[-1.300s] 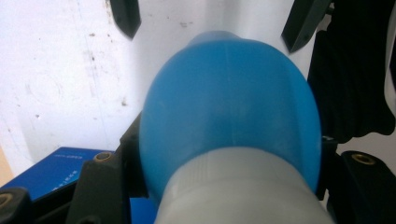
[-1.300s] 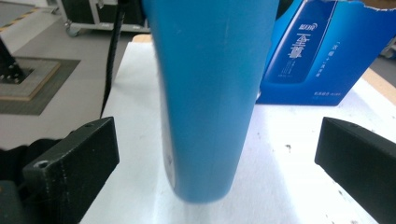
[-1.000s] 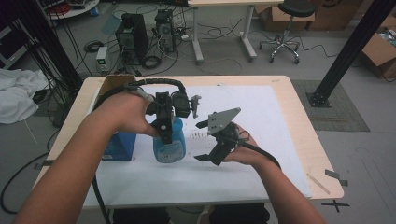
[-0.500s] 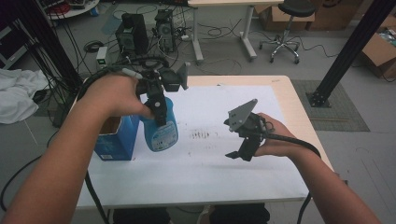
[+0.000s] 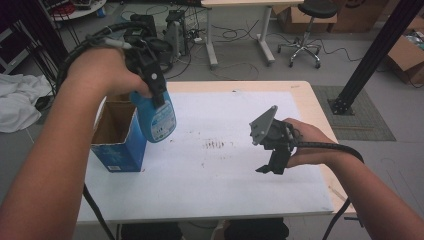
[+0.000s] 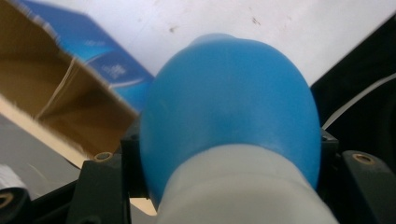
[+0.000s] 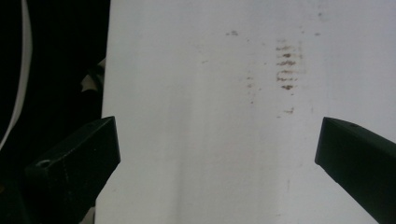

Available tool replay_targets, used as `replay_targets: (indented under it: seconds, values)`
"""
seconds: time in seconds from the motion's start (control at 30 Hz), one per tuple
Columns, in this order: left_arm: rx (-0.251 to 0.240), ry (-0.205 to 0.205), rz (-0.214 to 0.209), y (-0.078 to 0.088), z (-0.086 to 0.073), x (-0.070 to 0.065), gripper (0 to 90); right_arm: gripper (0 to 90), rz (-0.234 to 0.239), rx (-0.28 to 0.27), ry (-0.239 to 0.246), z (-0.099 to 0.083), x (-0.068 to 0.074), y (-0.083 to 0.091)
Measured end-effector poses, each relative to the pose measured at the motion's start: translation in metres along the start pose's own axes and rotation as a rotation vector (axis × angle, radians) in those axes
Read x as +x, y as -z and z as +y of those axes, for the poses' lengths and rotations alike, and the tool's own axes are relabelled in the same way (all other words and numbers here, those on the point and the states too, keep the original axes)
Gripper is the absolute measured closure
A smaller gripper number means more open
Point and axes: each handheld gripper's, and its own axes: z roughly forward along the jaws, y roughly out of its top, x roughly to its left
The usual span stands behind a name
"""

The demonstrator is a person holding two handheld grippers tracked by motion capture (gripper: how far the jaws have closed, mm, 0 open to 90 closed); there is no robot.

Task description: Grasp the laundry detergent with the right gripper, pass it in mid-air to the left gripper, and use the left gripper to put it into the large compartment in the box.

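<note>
A blue spray bottle [image 5: 160,119] hangs in the air, tilted, beside the open top of a blue cardboard box [image 5: 118,152]. My left gripper [image 5: 156,96] is shut on the bottle's upper part. In the left gripper view the bottle [image 6: 229,102] bulges between the black jaws, with the box [image 6: 56,88] and its brown inside to the left below. My right gripper [image 5: 272,167] hovers over the right half of the white table sheet [image 5: 225,180]. In the right gripper view its jaws stand wide apart and the right gripper [image 7: 217,149] is open with nothing between them.
Brown smudges [image 5: 215,145] mark the middle of the sheet, also as brown smudges [image 7: 286,65] in the right gripper view. The box stands at the table's left edge. A black post [image 5: 370,55] rises beyond the table's right, and cables and equipment lie on the floor behind.
My left hand has lifted the bottle off the table and carried it up and left, next to the box. My right gripper has drawn away to the right and risen a little.
</note>
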Motion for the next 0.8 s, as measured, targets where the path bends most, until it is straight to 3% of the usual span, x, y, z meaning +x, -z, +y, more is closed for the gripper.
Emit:
replay_targets:
  seconds: [0.17, 0.2, 0.37, 0.5, 0.8]
  values:
    - [-0.015, 0.137, -0.008, 0.014, -0.010, 0.024, 38.3, 0.0, 0.015, 0.044, 0.008, 0.000, -0.002, 0.002]
    - [-0.036, 0.170, 0.000, 0.018, -0.013, 0.028, 38.2, 0.0, 0.015, 0.048, 0.010, 0.000, -0.002, 0.002]
    - [-0.029, 0.273, 0.009, 0.026, -0.022, 0.046, 38.3, 0.0, 0.024, 0.076, 0.023, 0.002, -0.005, 0.002]
    - [-0.033, 0.377, 0.007, 0.030, -0.029, 0.058, 38.2, 0.0, 0.023, 0.082, 0.031, 0.004, -0.007, 0.002]
    - [-0.061, 0.543, 0.037, 0.042, -0.048, 0.083, 38.3, 0.0, 0.023, 0.074, 0.043, 0.007, -0.011, 0.000]
